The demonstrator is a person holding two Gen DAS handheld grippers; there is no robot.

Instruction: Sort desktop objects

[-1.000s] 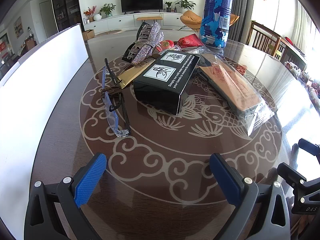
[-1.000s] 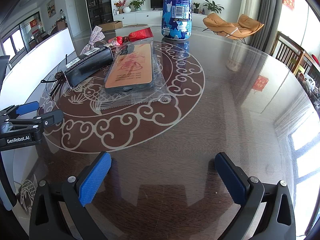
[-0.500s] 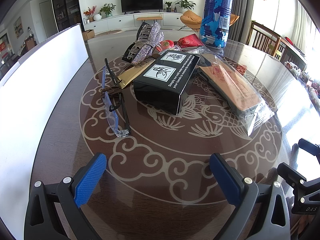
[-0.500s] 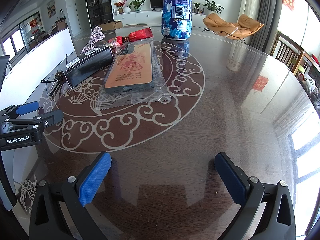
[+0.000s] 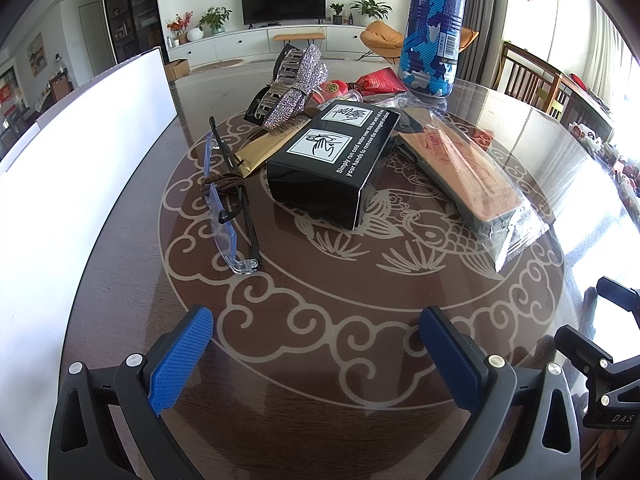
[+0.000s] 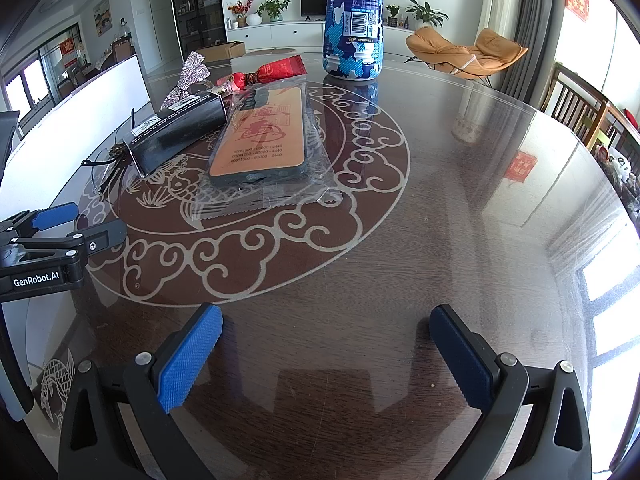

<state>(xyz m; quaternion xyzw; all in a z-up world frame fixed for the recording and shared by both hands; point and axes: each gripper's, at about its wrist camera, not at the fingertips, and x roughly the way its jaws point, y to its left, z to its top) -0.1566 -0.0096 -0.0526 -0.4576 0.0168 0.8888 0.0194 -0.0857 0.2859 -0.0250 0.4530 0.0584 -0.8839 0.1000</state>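
On the round glass-topped table a black box [image 5: 334,160] lies in the middle, with folded blue glasses [image 5: 224,204] to its left and an orange phone case in a clear bag [image 5: 468,176] to its right. Behind them are a sparkly hair clip [image 5: 292,80], a red packet [image 5: 380,80] and a tall blue can [image 5: 434,24]. My left gripper [image 5: 316,344] is open and empty near the front edge, well short of the box. My right gripper [image 6: 326,344] is open and empty over bare table; the phone case [image 6: 260,136], box [image 6: 176,132] and can [image 6: 354,20] lie beyond it.
A white board [image 5: 76,152] stands along the table's left side. Wooden chairs [image 5: 536,80] stand at the right. The right gripper's body [image 5: 604,360] shows at the left wrist view's right edge; the left gripper's body [image 6: 44,248] shows at the right wrist view's left edge.
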